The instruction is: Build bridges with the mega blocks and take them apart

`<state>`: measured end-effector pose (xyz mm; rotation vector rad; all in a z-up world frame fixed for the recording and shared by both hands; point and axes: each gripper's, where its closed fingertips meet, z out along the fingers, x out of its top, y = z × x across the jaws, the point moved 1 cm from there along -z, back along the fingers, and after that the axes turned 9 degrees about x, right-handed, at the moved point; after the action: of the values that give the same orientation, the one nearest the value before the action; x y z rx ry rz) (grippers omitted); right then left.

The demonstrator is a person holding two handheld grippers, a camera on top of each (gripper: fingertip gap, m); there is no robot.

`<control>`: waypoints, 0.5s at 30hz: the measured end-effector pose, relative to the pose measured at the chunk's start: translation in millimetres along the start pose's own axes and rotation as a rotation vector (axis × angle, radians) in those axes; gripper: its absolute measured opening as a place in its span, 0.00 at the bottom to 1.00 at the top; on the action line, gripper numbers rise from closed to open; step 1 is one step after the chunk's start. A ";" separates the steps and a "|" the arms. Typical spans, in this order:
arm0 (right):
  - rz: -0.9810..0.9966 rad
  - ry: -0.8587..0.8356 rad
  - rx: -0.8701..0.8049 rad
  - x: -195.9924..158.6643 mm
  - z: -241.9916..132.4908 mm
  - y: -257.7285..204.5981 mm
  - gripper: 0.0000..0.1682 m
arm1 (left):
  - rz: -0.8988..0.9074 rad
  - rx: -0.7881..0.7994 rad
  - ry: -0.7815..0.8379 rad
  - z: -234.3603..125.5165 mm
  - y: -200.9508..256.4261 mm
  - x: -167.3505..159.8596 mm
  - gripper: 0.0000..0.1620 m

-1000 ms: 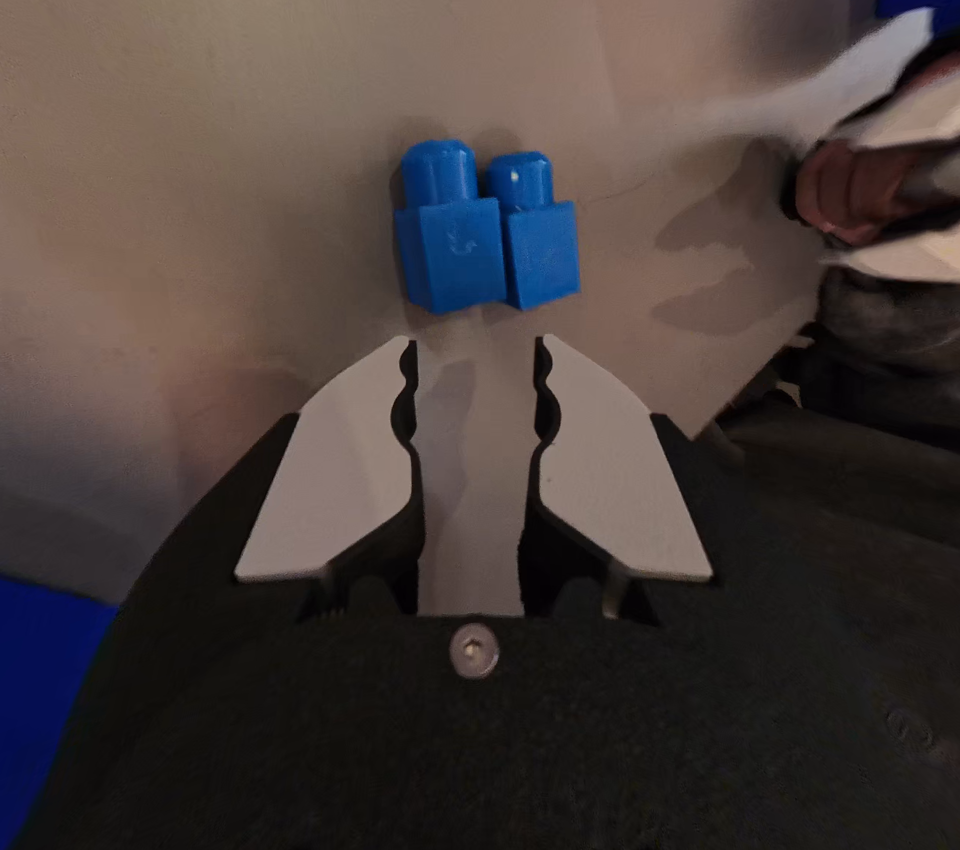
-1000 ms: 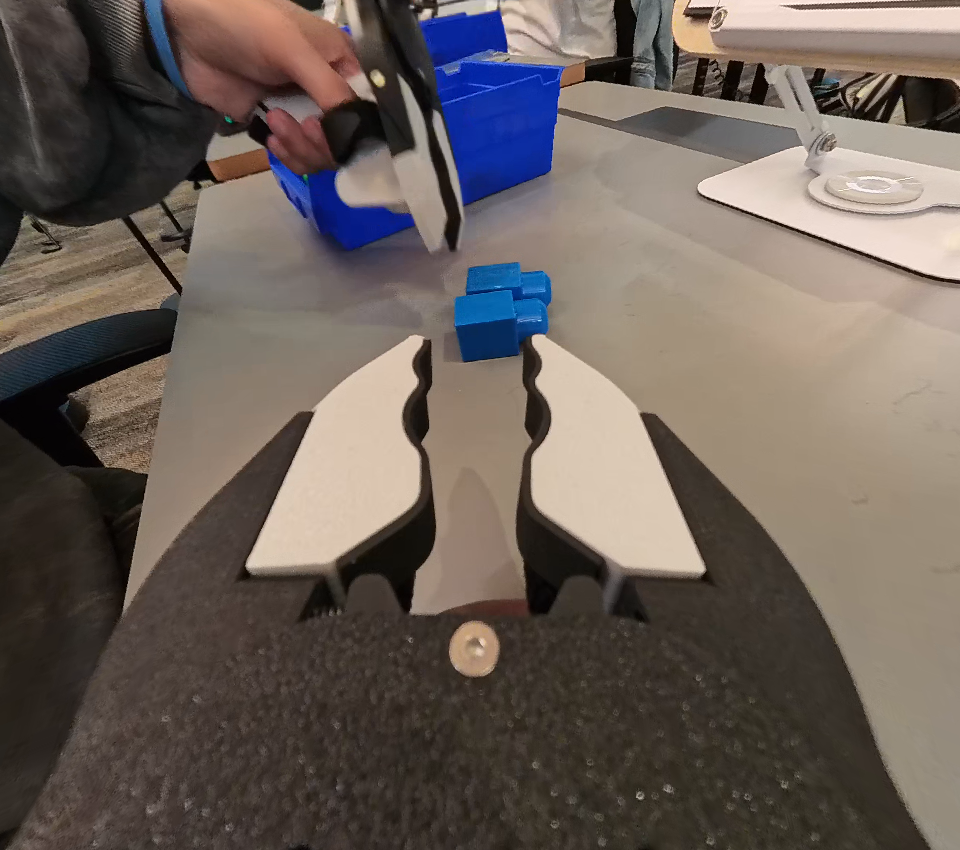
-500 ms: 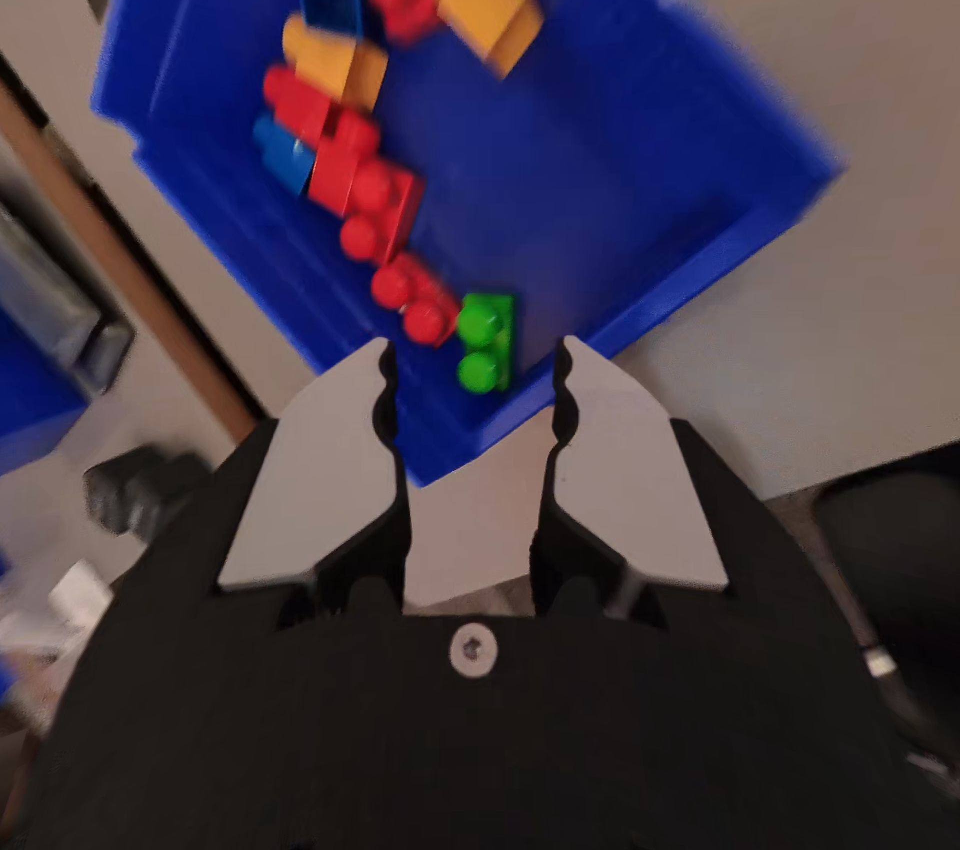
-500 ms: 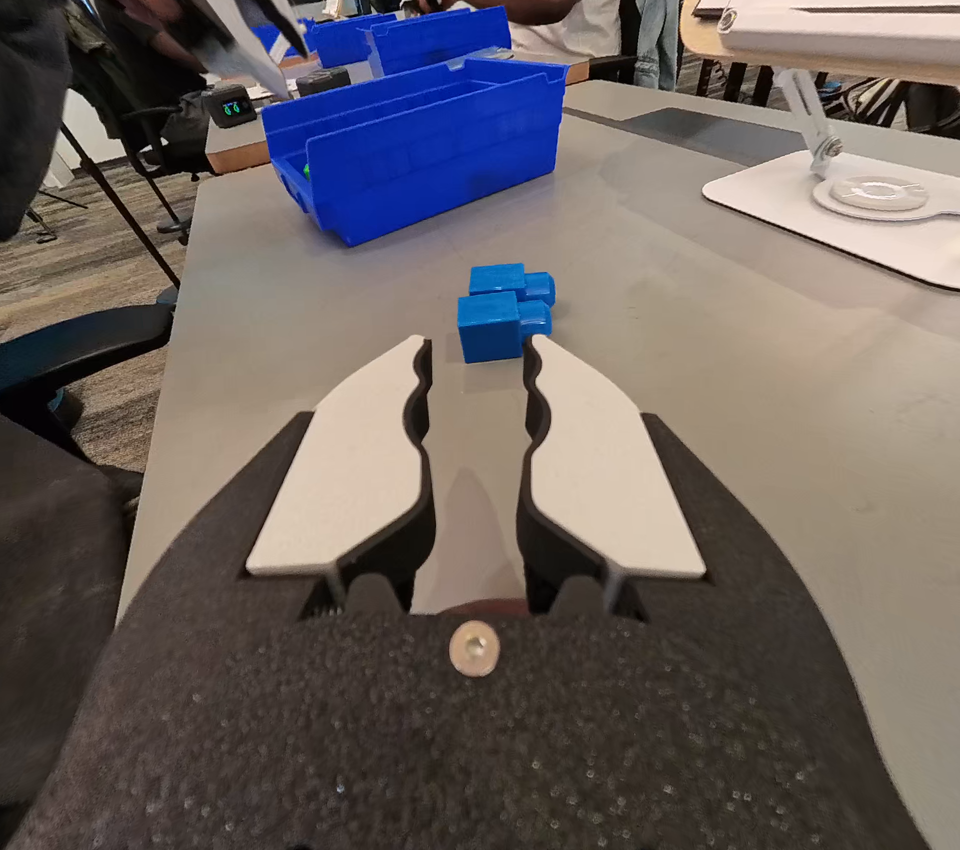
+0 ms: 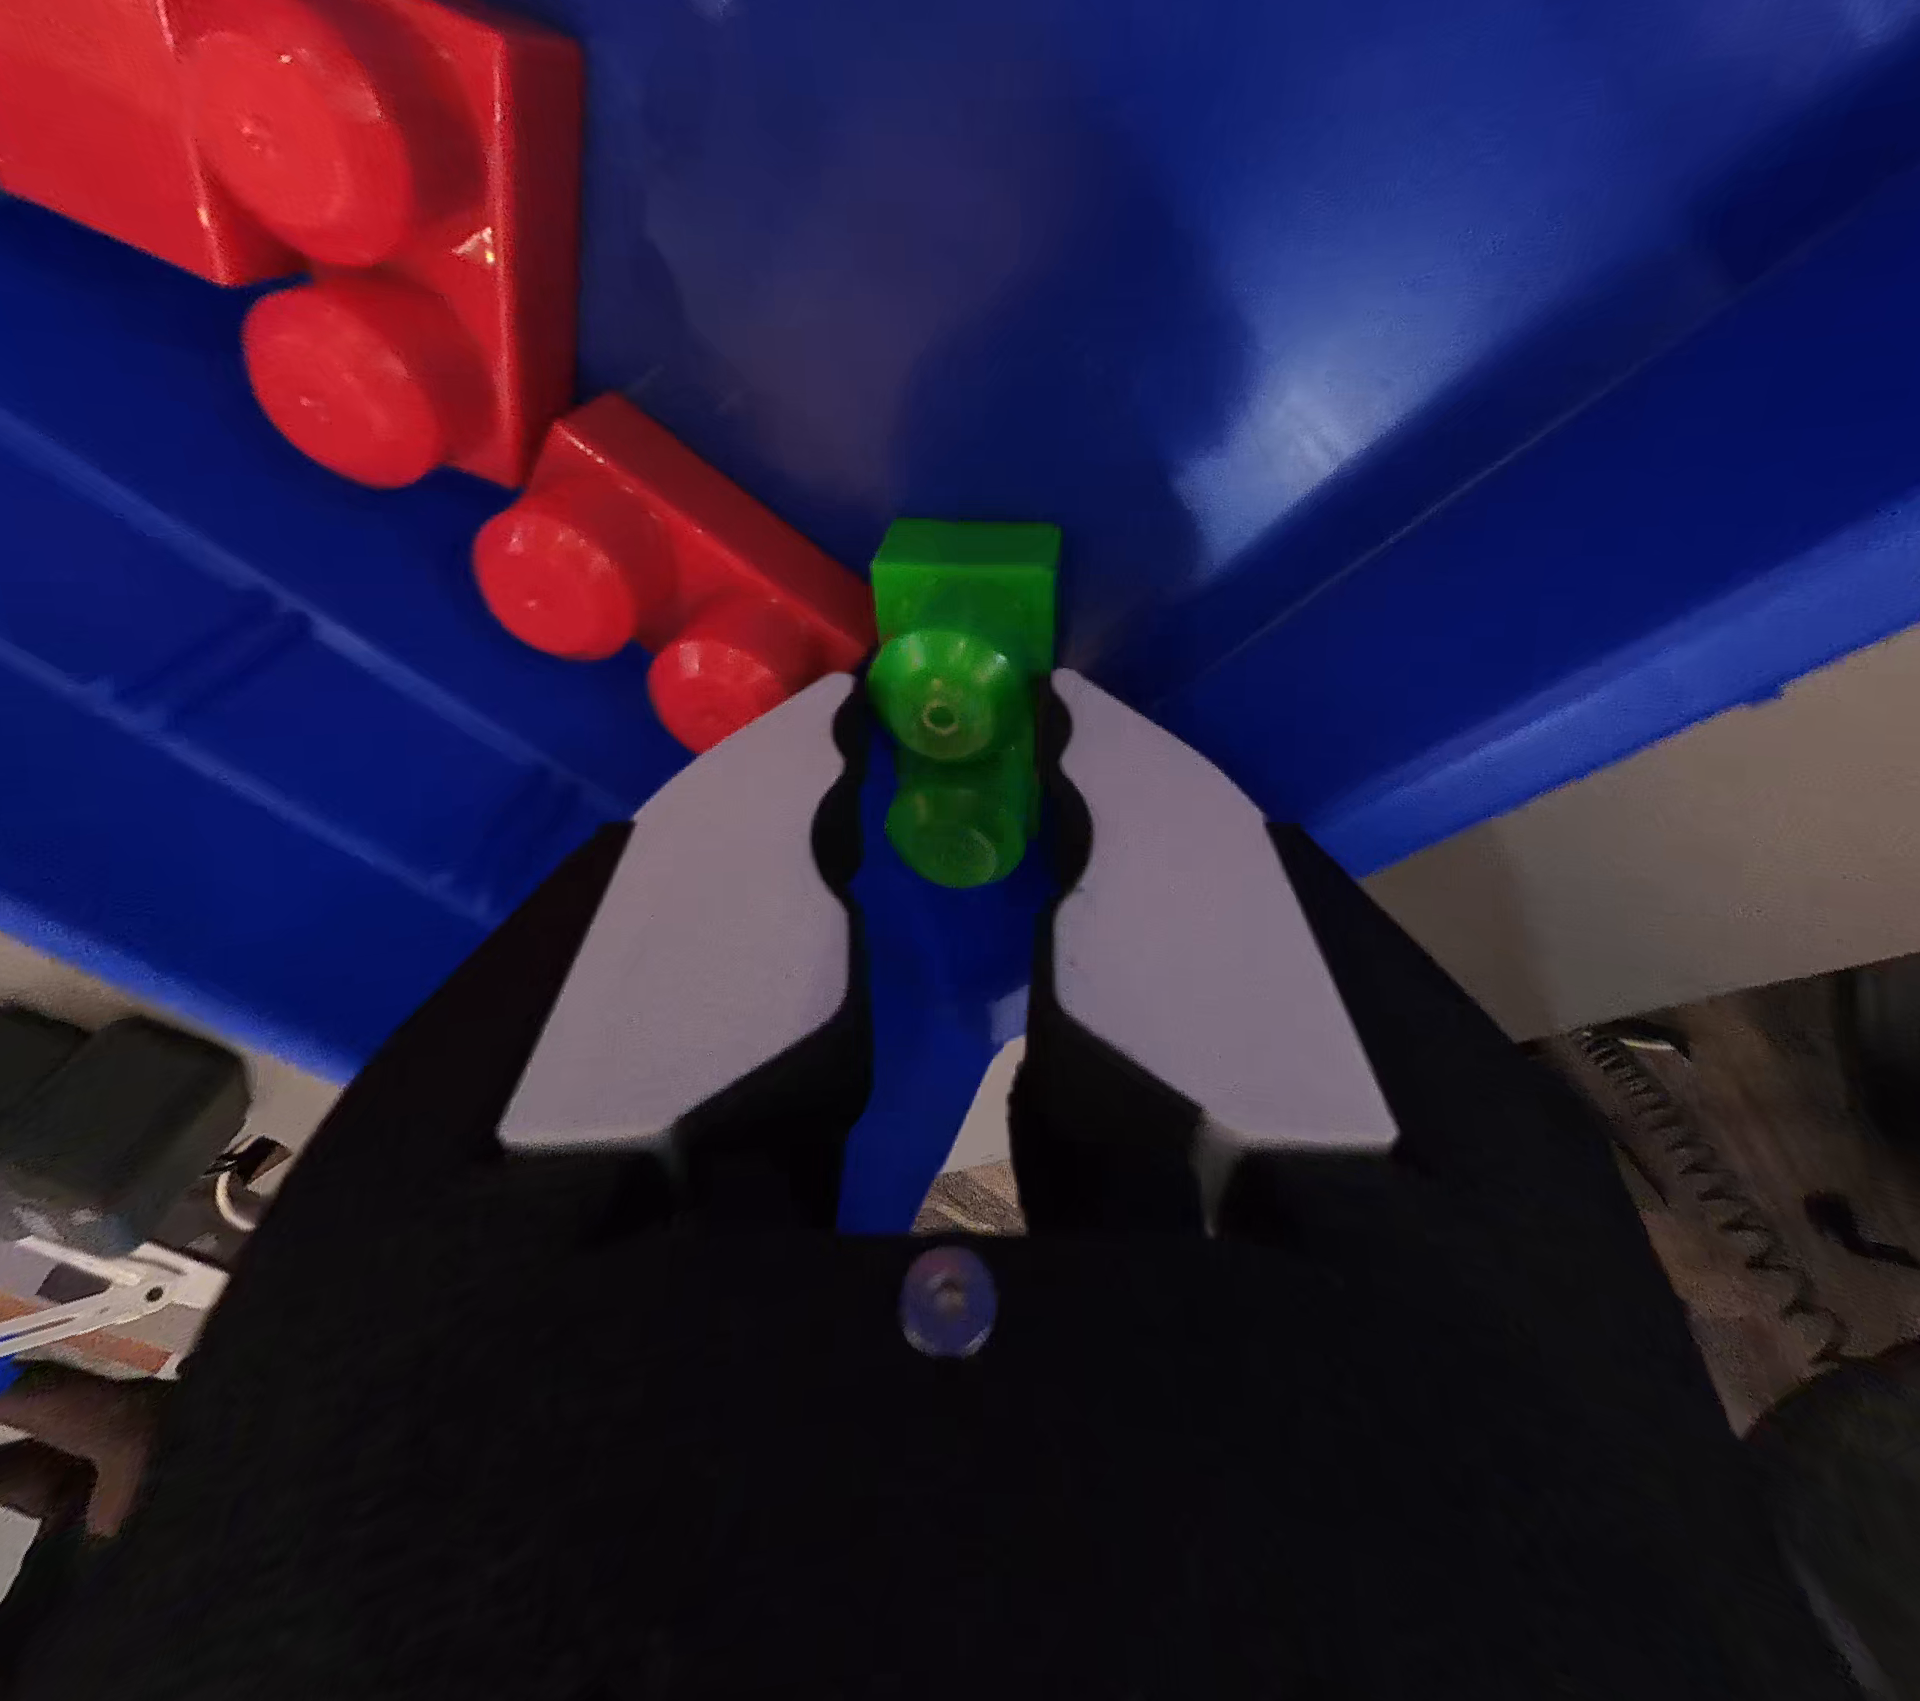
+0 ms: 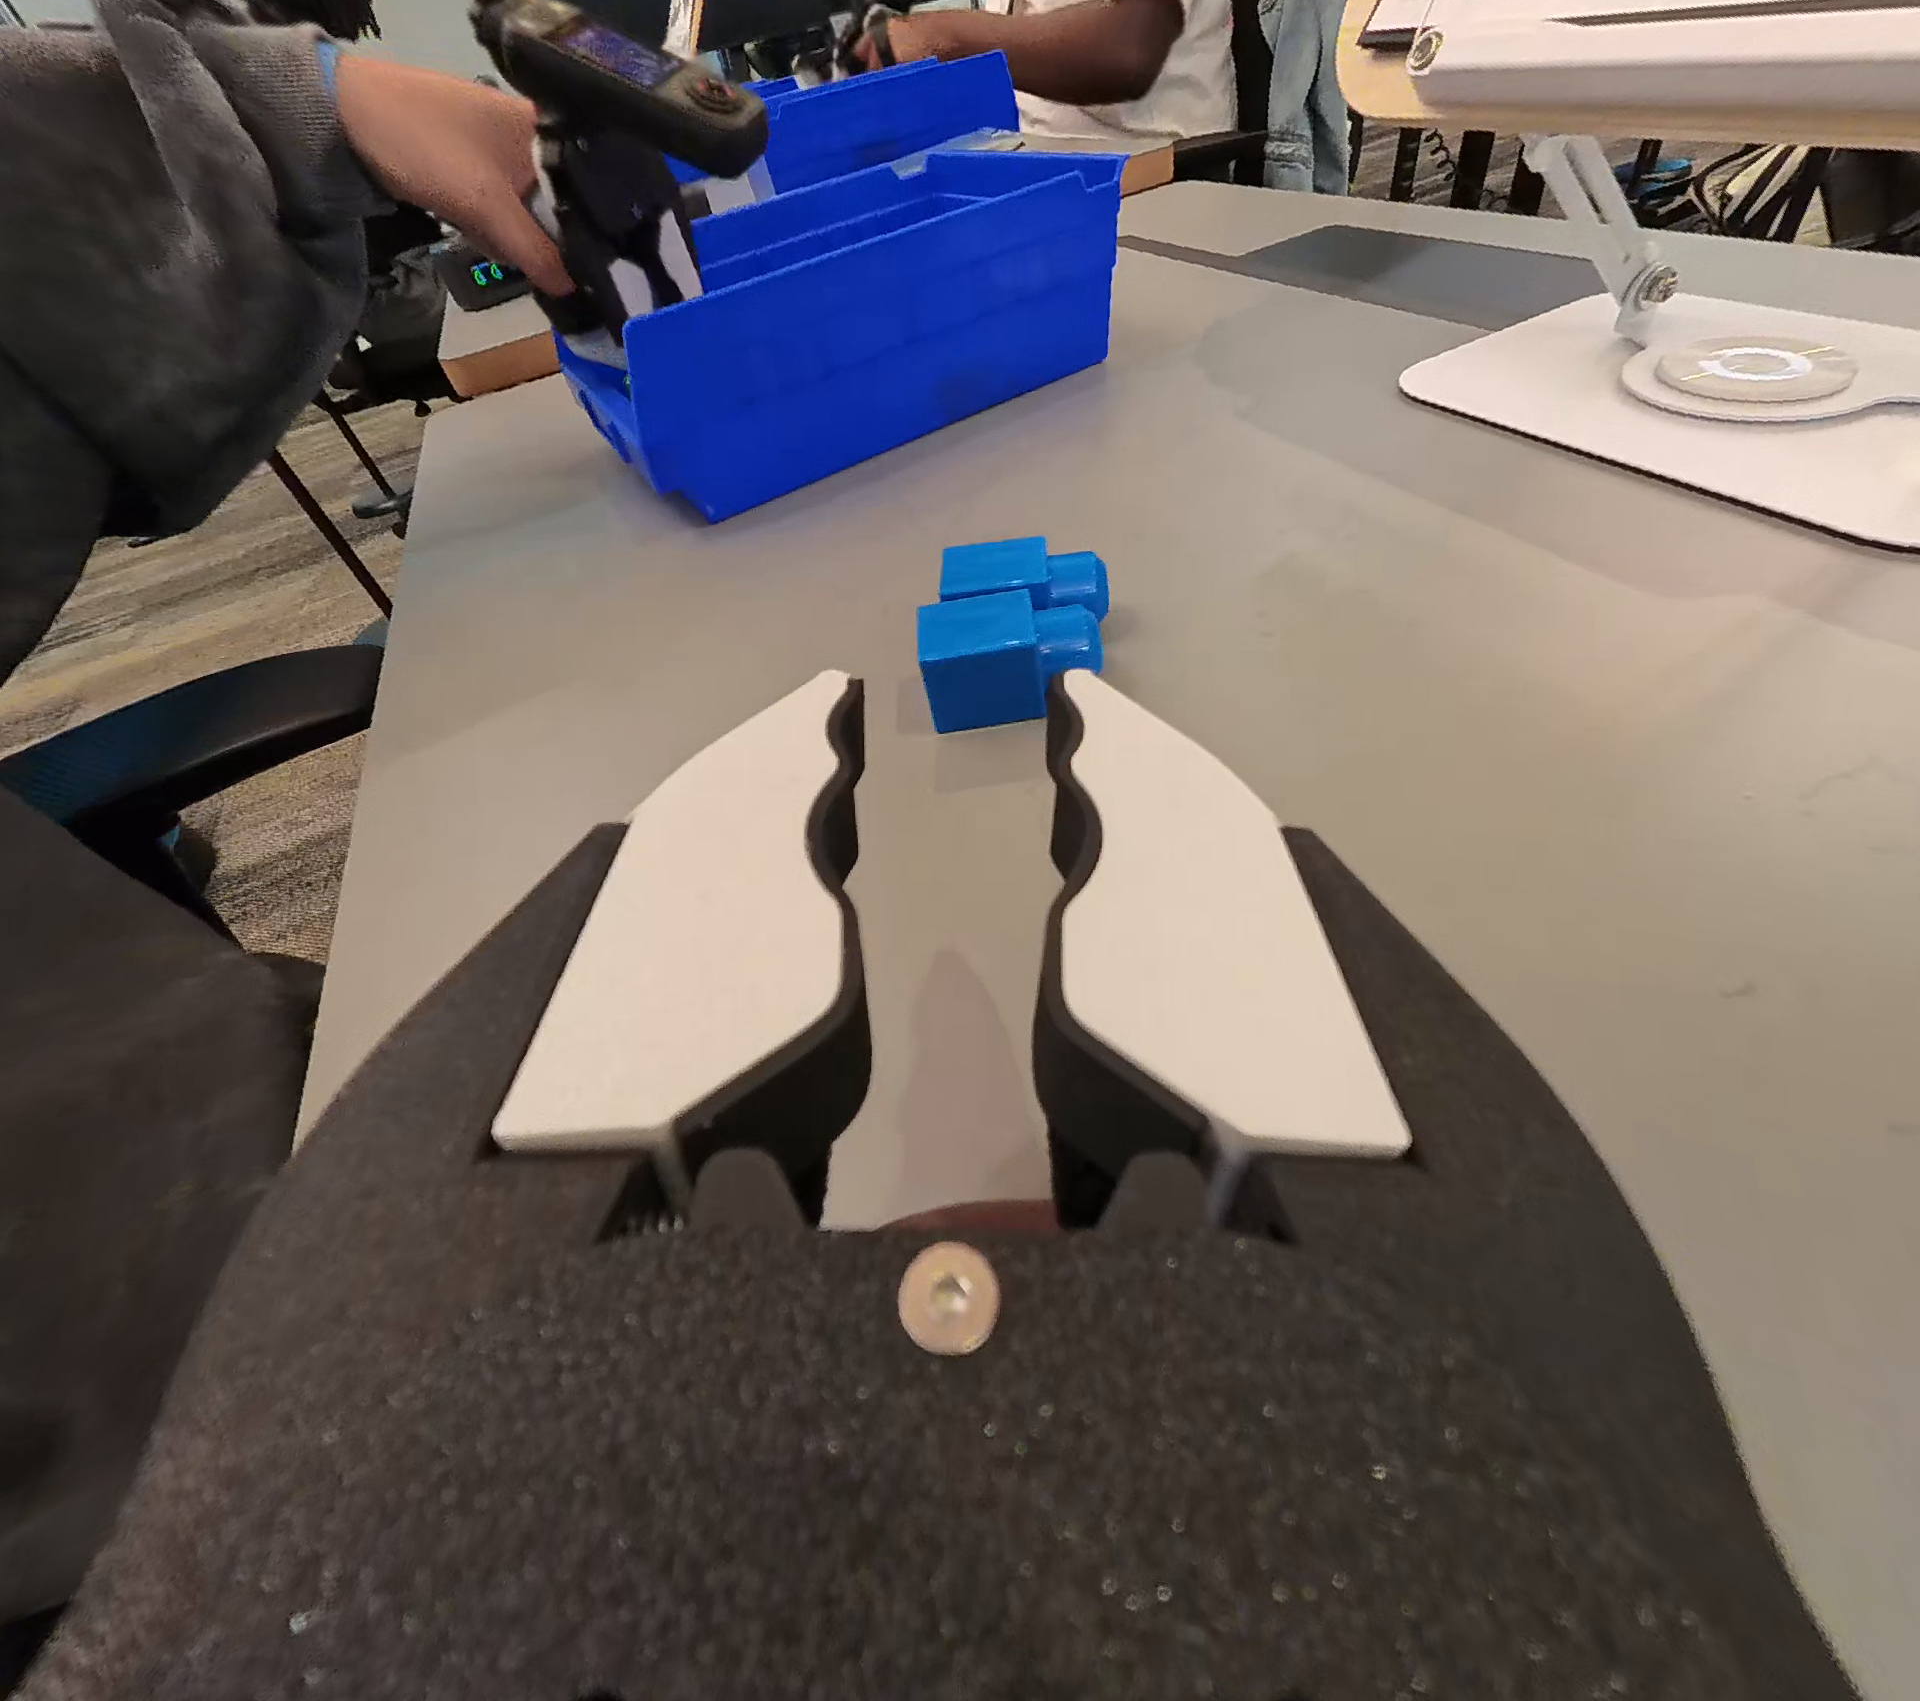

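Observation:
My left gripper reaches down into the blue bin. Its fingers sit on either side of a green two-stud block on the bin floor, the right finger against it, a thin gap on the left. Red blocks lie just to its left. In the right wrist view, the left gripper dips into the bin's near end. My right gripper is open and empty, low over the grey table. Two blue one-stud blocks lie on their sides, side by side, just past its fingertips.
A larger red block lies farther left in the bin. A white stand holding an instruction board is at the table's right. A black chair arm is off the table's left edge. People work at more blue bins behind. Left tips to right tips: about 45 cm.
My left gripper swung from above the blue blocks to the bin, dropped inside, and narrowed around the green block. My right gripper has stayed still.

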<state>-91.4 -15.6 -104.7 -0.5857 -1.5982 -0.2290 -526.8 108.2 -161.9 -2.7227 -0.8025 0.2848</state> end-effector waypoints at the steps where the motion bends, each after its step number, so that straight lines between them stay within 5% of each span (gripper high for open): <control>1: -0.004 -0.004 0.001 -0.4 0.5 -0.4 0.20 | -0.006 -0.009 -0.004 0.4 0.1 0.4 0.18; 9: -0.015 -0.026 0.010 -1.8 5.2 -1.8 0.20 | 0.143 -0.007 0.081 -59.1 -2.3 17.1 0.18; 15: -0.044 -0.027 0.004 -0.9 6.1 -3.1 0.20 | 0.486 0.084 0.330 -160.2 30.1 105.1 0.18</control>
<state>-98.2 -15.6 -105.7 -0.5529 -1.6386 -0.2519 -382.3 107.5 -32.4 -2.7417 -0.0353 -0.0359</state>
